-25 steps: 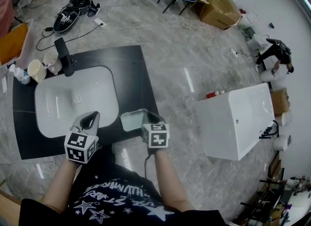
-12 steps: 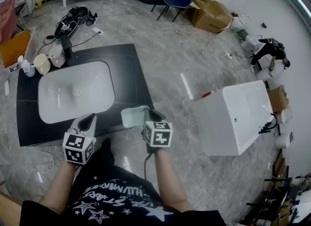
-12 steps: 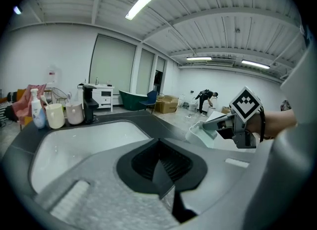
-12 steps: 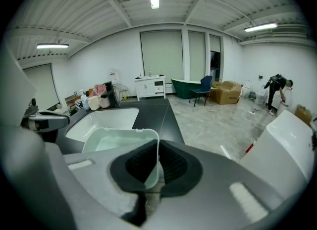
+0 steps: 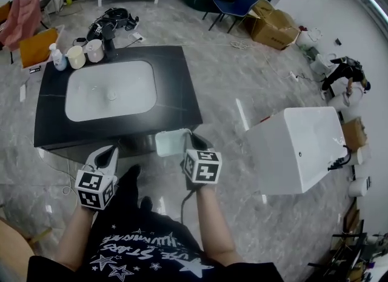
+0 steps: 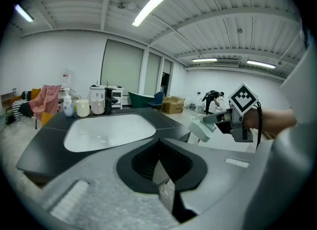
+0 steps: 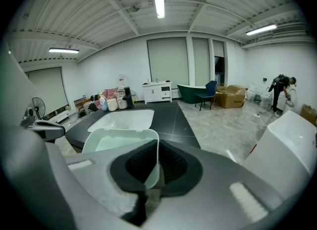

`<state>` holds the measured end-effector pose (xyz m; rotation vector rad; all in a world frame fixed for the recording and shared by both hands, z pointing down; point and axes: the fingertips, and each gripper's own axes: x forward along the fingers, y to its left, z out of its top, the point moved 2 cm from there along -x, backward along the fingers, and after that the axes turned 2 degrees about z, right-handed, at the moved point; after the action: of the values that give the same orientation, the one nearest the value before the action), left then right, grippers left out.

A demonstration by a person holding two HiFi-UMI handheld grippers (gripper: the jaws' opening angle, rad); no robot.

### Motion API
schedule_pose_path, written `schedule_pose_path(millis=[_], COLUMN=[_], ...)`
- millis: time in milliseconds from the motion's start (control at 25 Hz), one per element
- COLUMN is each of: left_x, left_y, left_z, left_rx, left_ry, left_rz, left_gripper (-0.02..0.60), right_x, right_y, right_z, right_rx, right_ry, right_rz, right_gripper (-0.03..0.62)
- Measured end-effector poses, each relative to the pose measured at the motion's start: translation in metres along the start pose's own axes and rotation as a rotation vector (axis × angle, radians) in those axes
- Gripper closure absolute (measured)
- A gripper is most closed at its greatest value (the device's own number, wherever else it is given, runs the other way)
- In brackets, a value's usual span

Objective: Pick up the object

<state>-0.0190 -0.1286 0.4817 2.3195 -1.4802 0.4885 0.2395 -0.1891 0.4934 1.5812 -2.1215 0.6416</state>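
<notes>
The object is a pale green, open-topped rectangular tub (image 5: 171,142), held in the air just off the near edge of the black counter (image 5: 179,77). My right gripper (image 5: 188,144) is shut on the tub's right wall. In the right gripper view that thin wall runs between the jaws and the tub (image 7: 116,142) spreads out to the left. My left gripper (image 5: 109,152) hangs to the left of the tub, apart from it, with its jaws together on nothing. The left gripper view shows the tub (image 6: 202,127) at the right, level in the right gripper (image 6: 218,119).
A white basin (image 5: 110,90) is sunk in the counter, with a black tap (image 5: 109,44), two cups (image 5: 85,53) and a bottle (image 5: 57,58) behind it. A white bathtub (image 5: 297,147) stands to the right. Cables, a blue chair (image 5: 239,2), cardboard boxes and a person lie beyond.
The tub has come off the counter's edge in my right gripper. Both grippers have drawn back from the counter, which now lies farther away.
</notes>
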Motion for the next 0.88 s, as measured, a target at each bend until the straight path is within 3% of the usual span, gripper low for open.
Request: schedule_pose_path(millis=[320,640,880], left_x=[-0.042,-0.071,-0.100], left_y=[0.025,0.040,0.072], left_z=[-0.018,-0.020,-0.028], left_rx=[-0.019,-0.010,0.001], left_ry=[-0.006,-0.021,-0.028], left_rz=[0.043,-0.023,-0.069], left_gripper=[0.574,0.574,0.574], right_x=[-0.014,-0.034,-0.050], right_y=[0.040,0.068,0.116], right_z=[-0.023,-0.026,-0.033], right_rx=[-0.003,0.029,0.028], right_ry=[0.007,-0.014,-0.032], right_rz=[0.020,-0.069,-0.112], right_gripper=[0.583,0.583,0.583])
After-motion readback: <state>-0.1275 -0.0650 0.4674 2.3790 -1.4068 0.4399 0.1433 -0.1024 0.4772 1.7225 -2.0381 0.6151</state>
